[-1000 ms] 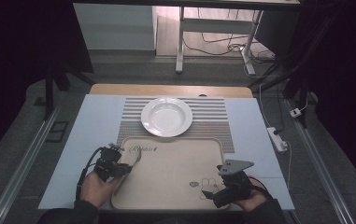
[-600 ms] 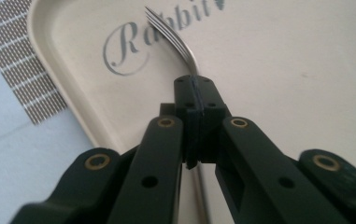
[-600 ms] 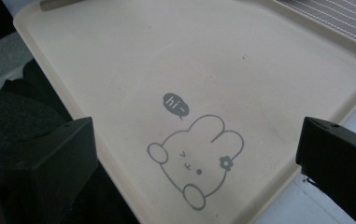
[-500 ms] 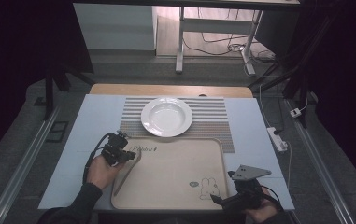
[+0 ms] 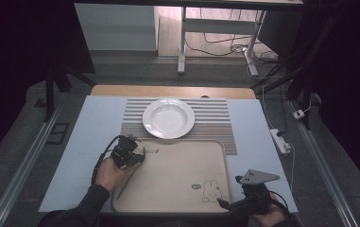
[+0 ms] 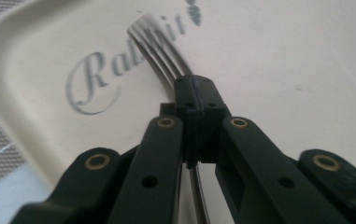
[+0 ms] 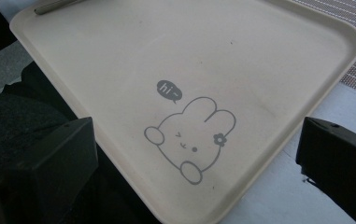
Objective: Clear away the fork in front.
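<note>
A metal fork (image 6: 156, 44) lies low over the far-left corner of a beige tray (image 5: 177, 175), its tines above the printed word "Rabbit". My left gripper (image 6: 195, 93) is shut on the fork's neck, and the handle (image 5: 120, 190) trails back toward the person's hand. In the high view the left gripper (image 5: 131, 153) sits at the tray's far-left corner. My right gripper (image 5: 229, 204) hovers at the tray's near-right corner, open with nothing between its jaws. In the right gripper view its jaws (image 7: 196, 135) frame the tray's rabbit drawing (image 7: 192, 137).
A white deep plate (image 5: 168, 118) stands on a striped placemat (image 5: 215, 127) just beyond the tray. A pale blue sheet (image 5: 88, 137) covers the table. A white power strip (image 5: 280, 140) lies off the right edge. Desk legs and cables stand on the floor behind.
My left gripper has carried the fork forward and right to the tray's far-left corner. The right gripper has drawn back off the tray to its near-right corner.
</note>
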A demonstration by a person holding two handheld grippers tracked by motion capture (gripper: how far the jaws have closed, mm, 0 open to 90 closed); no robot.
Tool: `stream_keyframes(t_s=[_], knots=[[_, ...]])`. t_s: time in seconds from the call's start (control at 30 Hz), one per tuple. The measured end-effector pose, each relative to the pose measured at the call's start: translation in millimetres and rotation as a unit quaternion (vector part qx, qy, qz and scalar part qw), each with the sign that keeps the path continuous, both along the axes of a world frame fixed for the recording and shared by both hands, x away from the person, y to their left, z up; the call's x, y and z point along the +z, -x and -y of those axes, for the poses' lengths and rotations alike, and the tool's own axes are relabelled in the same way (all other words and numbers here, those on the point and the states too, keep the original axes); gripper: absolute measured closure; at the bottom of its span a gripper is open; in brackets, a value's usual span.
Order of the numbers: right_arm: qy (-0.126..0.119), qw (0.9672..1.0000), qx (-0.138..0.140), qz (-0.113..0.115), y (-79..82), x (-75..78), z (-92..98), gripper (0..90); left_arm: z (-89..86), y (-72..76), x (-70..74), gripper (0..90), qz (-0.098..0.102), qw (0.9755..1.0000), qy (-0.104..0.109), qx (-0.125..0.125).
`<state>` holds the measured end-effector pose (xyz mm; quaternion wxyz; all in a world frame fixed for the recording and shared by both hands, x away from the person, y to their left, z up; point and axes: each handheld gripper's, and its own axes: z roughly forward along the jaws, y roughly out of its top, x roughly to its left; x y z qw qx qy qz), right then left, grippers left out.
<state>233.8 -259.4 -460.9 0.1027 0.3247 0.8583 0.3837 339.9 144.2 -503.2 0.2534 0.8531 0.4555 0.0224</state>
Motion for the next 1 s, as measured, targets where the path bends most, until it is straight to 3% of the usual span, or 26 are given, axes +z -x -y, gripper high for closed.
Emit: stream_keyframes(t_s=[0.2,0.33,0.47,0.6,0.87,1.0], knots=[[-0.002,1.0000,0.001,0.000,-1.0,-0.6,0.8,0.0,7.1,4.0,3.1,89.2,0.010,0.9993,0.022,-0.027],[-0.001,1.0000,0.003,-0.004,-1.2,-1.1,0.6,0.0,20.0,6.3,-3.4,89.2,0.004,0.9984,0.011,-0.055],[-0.002,1.0000,0.005,-0.003,-1.6,-1.2,0.9,0.0,27.0,6.2,-11.2,89.1,0.000,0.9982,-0.003,-0.060],[-0.001,1.0000,0.005,-0.005,-1.8,-1.4,0.8,0.0,25.0,5.0,-11.4,89.2,0.012,0.9985,-0.012,-0.052],[-0.002,0.9999,0.008,-0.009,-1.7,-1.4,0.7,0.0,3.8,-3.3,-11.5,89.2,0.004,0.9998,-0.014,-0.012],[-0.003,0.9999,0.008,-0.008,-2.1,-1.5,1.1,0.0,-9.4,-7.0,-12.2,89.1,-0.008,0.9999,-0.004,0.007]])
